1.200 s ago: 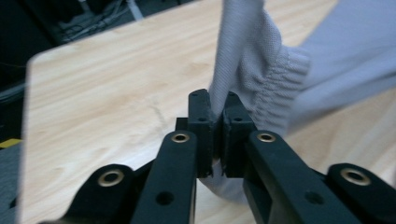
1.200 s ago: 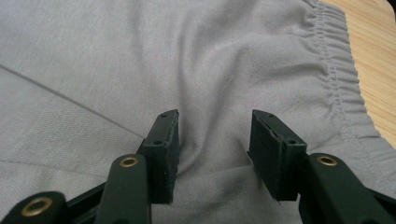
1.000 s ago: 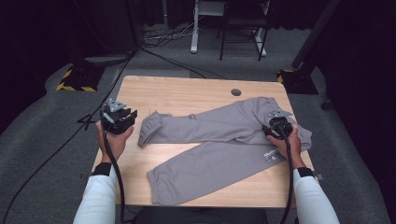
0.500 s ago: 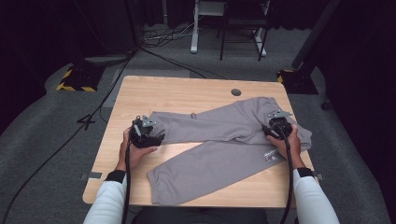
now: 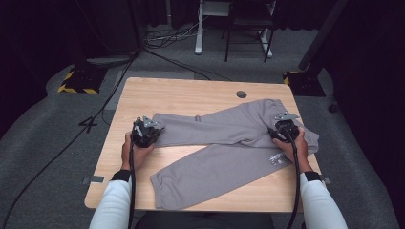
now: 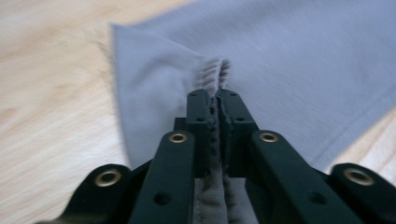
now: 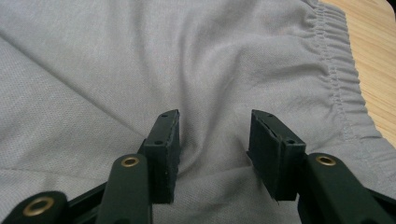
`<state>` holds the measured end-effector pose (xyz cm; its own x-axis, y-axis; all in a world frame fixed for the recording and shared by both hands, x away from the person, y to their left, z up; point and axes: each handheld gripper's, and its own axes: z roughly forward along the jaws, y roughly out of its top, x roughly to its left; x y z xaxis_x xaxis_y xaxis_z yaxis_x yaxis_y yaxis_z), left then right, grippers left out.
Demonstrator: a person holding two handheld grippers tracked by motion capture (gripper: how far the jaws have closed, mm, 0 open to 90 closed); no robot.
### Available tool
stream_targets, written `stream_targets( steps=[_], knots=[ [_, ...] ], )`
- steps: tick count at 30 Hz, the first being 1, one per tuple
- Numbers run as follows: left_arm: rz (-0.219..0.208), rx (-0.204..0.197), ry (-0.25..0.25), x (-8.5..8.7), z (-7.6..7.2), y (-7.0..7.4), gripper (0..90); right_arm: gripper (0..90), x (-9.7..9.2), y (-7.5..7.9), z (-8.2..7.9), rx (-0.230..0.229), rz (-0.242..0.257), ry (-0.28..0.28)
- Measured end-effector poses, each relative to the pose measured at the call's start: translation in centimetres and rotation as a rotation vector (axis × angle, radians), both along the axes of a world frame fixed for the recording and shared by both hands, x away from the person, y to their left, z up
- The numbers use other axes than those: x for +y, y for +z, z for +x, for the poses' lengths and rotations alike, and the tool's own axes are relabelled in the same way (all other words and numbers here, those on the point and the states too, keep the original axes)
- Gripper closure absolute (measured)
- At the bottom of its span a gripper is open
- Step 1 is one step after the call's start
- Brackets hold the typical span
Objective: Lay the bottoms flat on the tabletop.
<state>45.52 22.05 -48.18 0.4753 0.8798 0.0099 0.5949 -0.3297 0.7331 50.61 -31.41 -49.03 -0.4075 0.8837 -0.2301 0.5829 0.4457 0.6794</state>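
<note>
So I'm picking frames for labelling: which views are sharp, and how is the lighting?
High view: lit light wooden table in a dark room, the grey trousers readable. Left gripper view: blurred, especially the wood and the cuff edge, with the left gripper shut on cloth. Right gripper view: sharp weave, the right gripper open, even light.

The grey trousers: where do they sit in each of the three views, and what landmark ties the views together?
High view: the grey trousers lie spread across the table, legs pointing left, waist at right.
Left gripper view: a leg cuff at centre, pinched between the jaws of the left gripper.
Right gripper view: cloth across most of the frame, waistband at upper right, right gripper open over it.
Shared landmark: the light wood tabletop beside the cloth.
</note>
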Motion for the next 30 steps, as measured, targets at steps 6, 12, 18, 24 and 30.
stream_targets(
  steps=[6, 12, 18, 24, 30],
  knots=[
    [-0.012, -0.058, 0.186, 4.2, -0.2, 1.9, 82.1, 52.7, -0.1, 0.0, 0.0, 0.004, 0.005, 0.000],
    [-0.025, -0.061, 0.384, 7.7, -0.5, 2.6, 54.0, 52.6, 0.0, 0.0, 0.1, -0.002, 0.005, -0.001],
    [-0.030, -0.066, 0.155, 3.8, -0.7, 2.3, 35.9, 46.8, 0.0, 0.0, 0.1, -0.010, -0.009, -0.013],
    [0.088, -0.016, -0.071, -2.4, -0.2, 1.4, 33.3, 40.4, -1.0, 1.9, -1.2, 0.017, 0.045, -0.028],
    [0.113, 0.046, -0.114, -4.4, 0.2, -0.2, 33.6, 39.4, -2.9, 3.1, -5.4, 0.062, 0.130, -0.045]
  ],
)
